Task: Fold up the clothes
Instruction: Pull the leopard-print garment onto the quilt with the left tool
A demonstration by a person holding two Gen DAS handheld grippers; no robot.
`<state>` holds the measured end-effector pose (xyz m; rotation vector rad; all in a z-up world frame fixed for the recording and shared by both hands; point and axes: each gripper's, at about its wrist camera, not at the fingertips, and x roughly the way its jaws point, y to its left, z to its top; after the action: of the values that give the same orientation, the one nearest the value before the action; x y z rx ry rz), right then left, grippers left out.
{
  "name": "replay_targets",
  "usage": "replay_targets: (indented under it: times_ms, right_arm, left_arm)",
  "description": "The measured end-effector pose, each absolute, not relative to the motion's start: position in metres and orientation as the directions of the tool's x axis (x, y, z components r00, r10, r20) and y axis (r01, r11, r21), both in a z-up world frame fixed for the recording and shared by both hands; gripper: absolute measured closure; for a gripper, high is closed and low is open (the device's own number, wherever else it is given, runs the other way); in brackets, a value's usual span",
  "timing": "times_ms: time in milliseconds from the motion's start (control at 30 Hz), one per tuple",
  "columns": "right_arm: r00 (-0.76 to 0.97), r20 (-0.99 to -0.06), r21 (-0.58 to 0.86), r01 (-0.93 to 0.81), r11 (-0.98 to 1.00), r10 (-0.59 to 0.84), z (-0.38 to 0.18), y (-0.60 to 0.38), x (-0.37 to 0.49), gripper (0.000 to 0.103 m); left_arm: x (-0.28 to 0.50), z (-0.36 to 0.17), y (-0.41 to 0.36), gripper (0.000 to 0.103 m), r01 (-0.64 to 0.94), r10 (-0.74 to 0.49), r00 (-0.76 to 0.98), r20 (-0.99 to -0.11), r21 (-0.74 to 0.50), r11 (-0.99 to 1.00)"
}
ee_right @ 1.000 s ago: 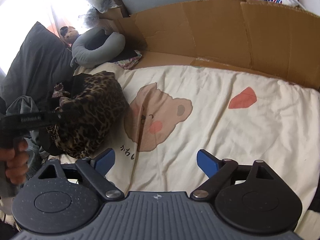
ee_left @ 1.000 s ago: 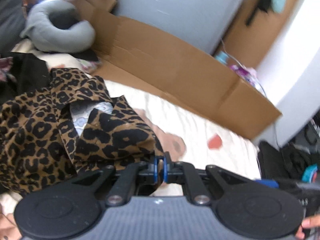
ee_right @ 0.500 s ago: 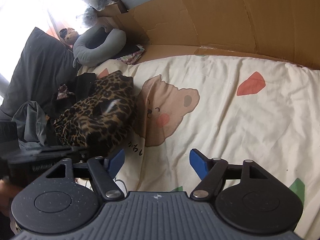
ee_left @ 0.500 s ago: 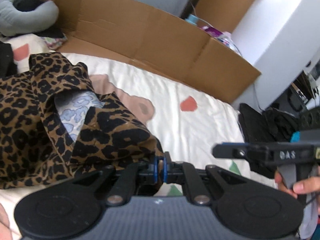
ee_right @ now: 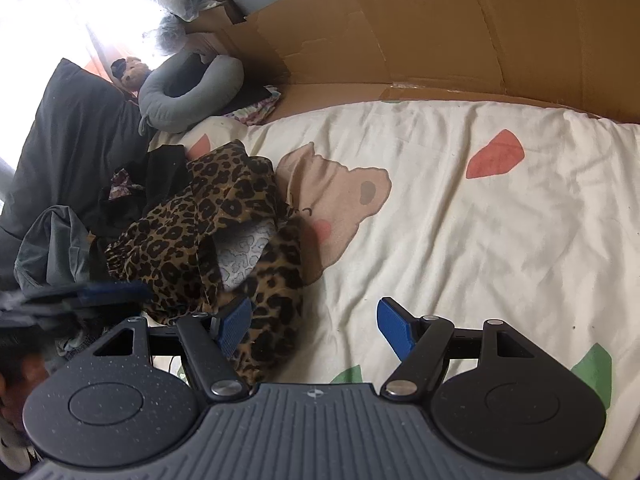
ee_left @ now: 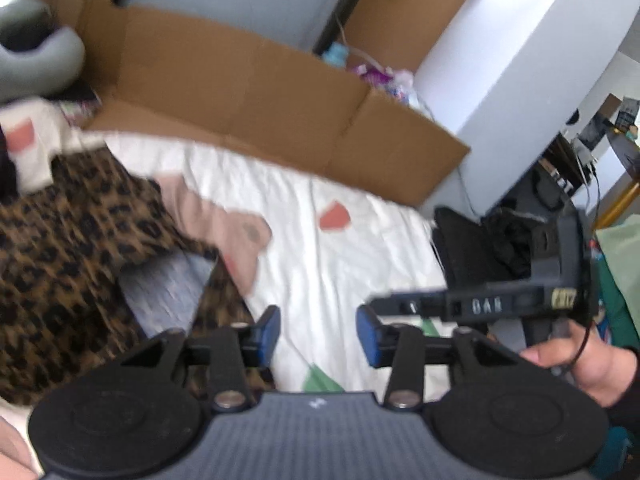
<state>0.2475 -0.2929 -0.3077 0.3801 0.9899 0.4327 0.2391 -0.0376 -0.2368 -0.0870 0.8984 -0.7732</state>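
A leopard-print garment [ee_right: 224,240] lies crumpled on the cream bedsheet [ee_right: 460,232], its pale lining showing. In the left wrist view the leopard-print garment [ee_left: 68,248] spreads blurred at the left. My left gripper [ee_left: 318,332] hangs over bare sheet just right of the cloth; its jaws are opening and nothing is between them. My right gripper [ee_right: 312,326] stands open above the sheet, its left finger over the garment's edge, gripping nothing. The right gripper also shows in the left wrist view, held by a hand [ee_left: 580,364].
A cardboard wall [ee_right: 440,28] lines the far edge of the bed. A grey neck pillow [ee_right: 188,92], a dark pillow [ee_right: 68,140] and a heap of dark clothes [ee_right: 80,232] sit at the left. Black bags [ee_left: 492,248] lie beyond the bed's right end.
My left gripper has let go of the leopard garment and spread its jaws; the cloth has dropped onto the sheet. The right gripper has edged closer to the garment.
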Motion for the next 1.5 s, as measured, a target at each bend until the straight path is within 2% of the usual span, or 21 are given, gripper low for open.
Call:
replay_targets:
  times_ms: [33,233,367,700,800,867,900,933,967,1067,1500]
  right_arm:
    - [0.476,-0.714,0.494,-0.177,0.852,0.513,-0.308,-0.292,0.247,0.030]
    - [0.468,-0.717,0.493,-0.185,0.850,0.517,-0.309,-0.291,0.248,0.030]
    - [0.461,-0.720,0.496,-0.181,0.849,0.519,-0.311,-0.292,0.249,0.030]
    - [0.430,-0.730,0.499,-0.194,0.844,0.531,-0.317,-0.287,0.247,0.029]
    - [0.421,-0.733,0.498,-0.203,0.843,0.534,-0.318,-0.286,0.247,0.029]
    - [0.419,-0.735,0.500,-0.198,0.843,0.533,-0.320,-0.287,0.246,0.029]
    - [0.419,-0.735,0.501,-0.195,0.843,0.533,-0.321,-0.288,0.246,0.029]
    - [0.419,-0.735,0.502,-0.193,0.843,0.533,-0.321,-0.289,0.245,0.029]
    - [0.420,-0.735,0.502,-0.191,0.843,0.533,-0.322,-0.290,0.245,0.029]
    - [0.421,-0.734,0.506,-0.183,0.843,0.532,-0.323,-0.293,0.244,0.029]
    - [0.445,-0.708,0.551,-0.139,0.823,0.549,-0.322,-0.304,0.250,0.029]
  left_arm:
    - [0.243,-0.235,-0.036,0.042,0.562,-0.618,0.410,-0.671,-0.348,0.750]
    - [0.275,-0.245,-0.027,0.041,0.505,-0.514,0.499,-0.698,-0.247,0.827]
    - [0.292,-0.264,-0.025,0.035,0.486,-0.464,0.527,-0.712,-0.195,0.852]
    - [0.329,-0.311,-0.027,0.034,0.462,-0.340,0.544,-0.767,-0.064,0.884]
    - [0.337,-0.319,-0.027,0.044,0.455,-0.340,0.527,-0.779,-0.079,0.887]
    - [0.340,-0.321,-0.029,0.069,0.448,-0.338,0.518,-0.786,-0.087,0.890]
    - [0.341,-0.321,-0.029,0.075,0.445,-0.339,0.514,-0.788,-0.092,0.891]
    - [0.341,-0.321,-0.030,0.087,0.443,-0.337,0.516,-0.787,-0.092,0.892]
    - [0.341,-0.320,-0.031,0.095,0.440,-0.335,0.519,-0.786,-0.090,0.893]
    - [0.335,-0.315,-0.032,0.100,0.445,-0.360,0.523,-0.773,-0.113,0.888]
    - [0.288,-0.289,-0.052,0.101,0.506,-0.522,0.442,-0.730,-0.277,0.817]
